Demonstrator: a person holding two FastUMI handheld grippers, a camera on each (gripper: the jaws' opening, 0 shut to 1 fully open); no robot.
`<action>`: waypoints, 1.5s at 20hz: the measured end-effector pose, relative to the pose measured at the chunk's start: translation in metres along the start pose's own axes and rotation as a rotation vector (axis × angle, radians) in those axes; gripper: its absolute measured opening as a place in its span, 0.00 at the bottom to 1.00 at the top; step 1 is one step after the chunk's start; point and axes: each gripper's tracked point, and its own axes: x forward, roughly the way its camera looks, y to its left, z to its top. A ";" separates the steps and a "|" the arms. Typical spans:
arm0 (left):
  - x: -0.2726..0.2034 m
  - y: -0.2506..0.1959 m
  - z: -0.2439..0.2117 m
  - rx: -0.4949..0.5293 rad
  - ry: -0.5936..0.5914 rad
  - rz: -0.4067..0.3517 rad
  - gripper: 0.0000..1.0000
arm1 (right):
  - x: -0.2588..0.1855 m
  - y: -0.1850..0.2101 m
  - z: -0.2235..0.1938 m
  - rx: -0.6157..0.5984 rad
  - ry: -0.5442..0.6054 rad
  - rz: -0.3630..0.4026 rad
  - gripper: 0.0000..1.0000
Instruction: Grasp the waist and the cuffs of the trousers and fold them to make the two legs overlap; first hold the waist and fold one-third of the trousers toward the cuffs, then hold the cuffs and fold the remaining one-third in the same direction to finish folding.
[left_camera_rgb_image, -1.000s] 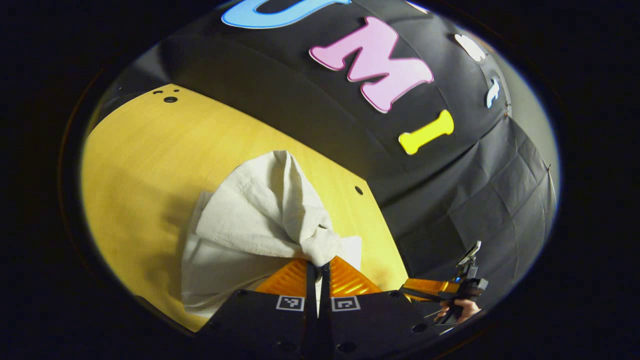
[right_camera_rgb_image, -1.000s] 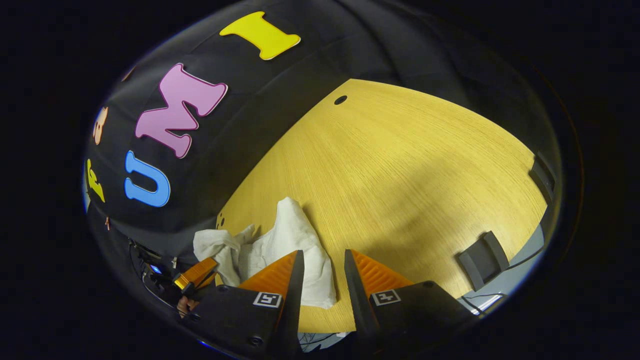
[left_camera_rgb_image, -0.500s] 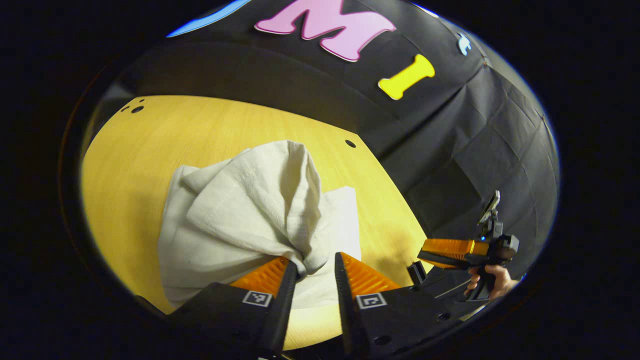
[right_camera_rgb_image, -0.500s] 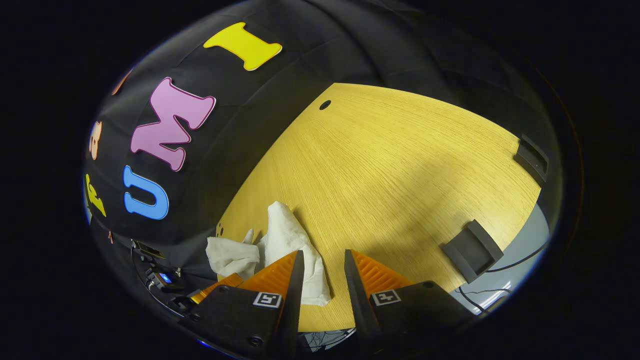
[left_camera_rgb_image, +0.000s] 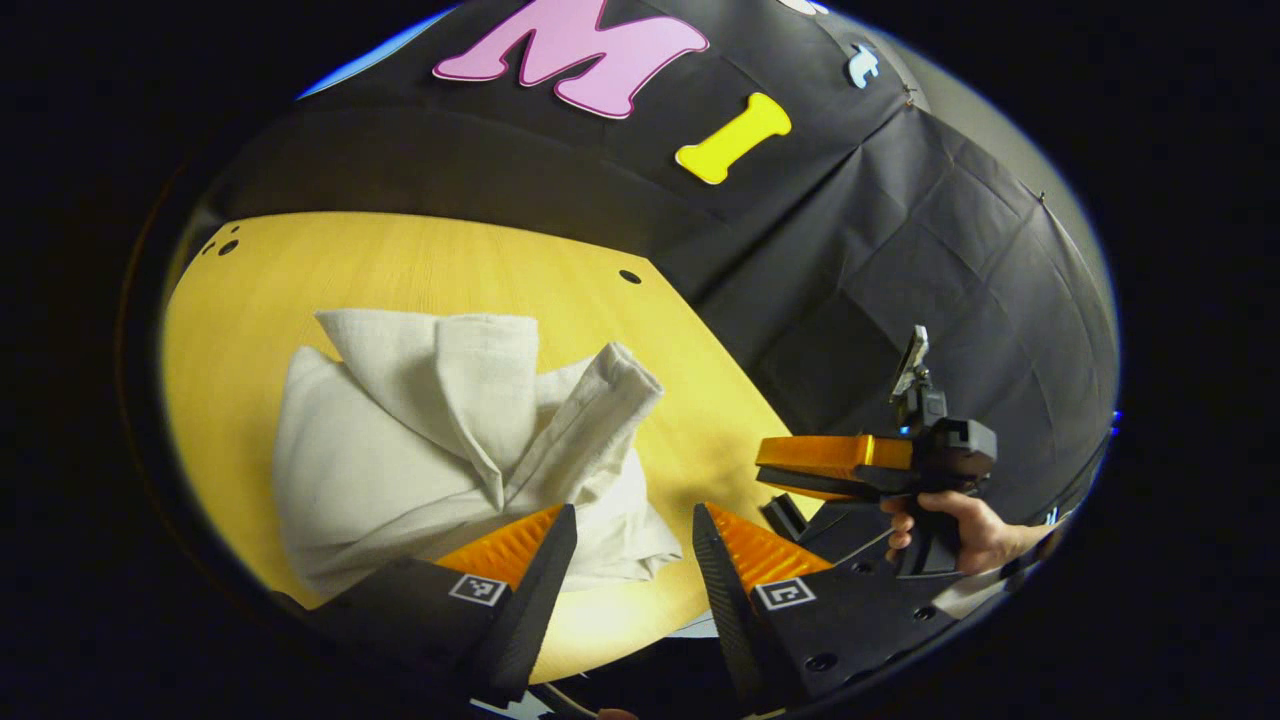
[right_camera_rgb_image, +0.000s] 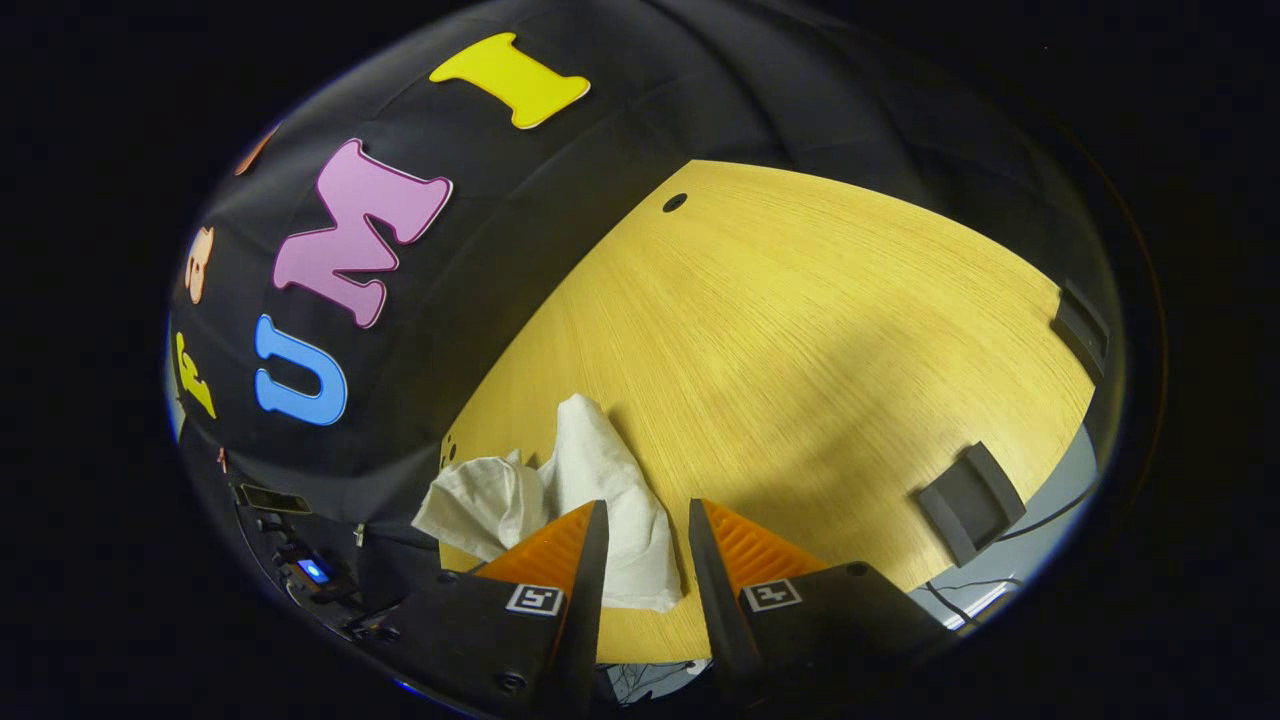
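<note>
The white trousers (left_camera_rgb_image: 430, 440) lie on the yellow wooden table (left_camera_rgb_image: 400, 270) as a loosely folded, rumpled bundle near its front edge. My left gripper (left_camera_rgb_image: 635, 515) stands open just short of the bundle, with nothing between its fingers. In the right gripper view the trousers (right_camera_rgb_image: 595, 480) sit at the table's left corner, just ahead of my right gripper (right_camera_rgb_image: 647, 510), which is open and holds nothing. The left gripper view also shows the right gripper (left_camera_rgb_image: 765, 470) off the table's right edge, held by a hand (left_camera_rgb_image: 950, 530).
Two grey brackets (right_camera_rgb_image: 970, 490) (right_camera_rgb_image: 1080, 325) clamp onto the table's edge at the right. Small holes (right_camera_rgb_image: 675, 202) mark the table's corners. The black cloth wall runs along the table's far side. A broad bare stretch of table (right_camera_rgb_image: 800, 330) lies to the right of the trousers.
My left gripper was shut on a raised fold of the trousers; it has opened and drawn back, and the cloth has dropped into a flat bundle. The right gripper has barely moved.
</note>
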 end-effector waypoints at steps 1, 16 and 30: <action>-0.003 0.001 0.002 -0.008 -0.011 -0.002 0.76 | 0.000 0.003 0.000 -0.004 -0.003 0.008 0.50; -0.062 0.075 0.087 -0.186 -0.211 0.070 0.77 | -0.029 0.092 0.027 -0.070 -0.126 0.132 0.75; -0.088 0.093 0.105 -0.212 -0.279 0.042 0.77 | -0.048 0.154 0.018 -0.193 -0.198 0.165 0.89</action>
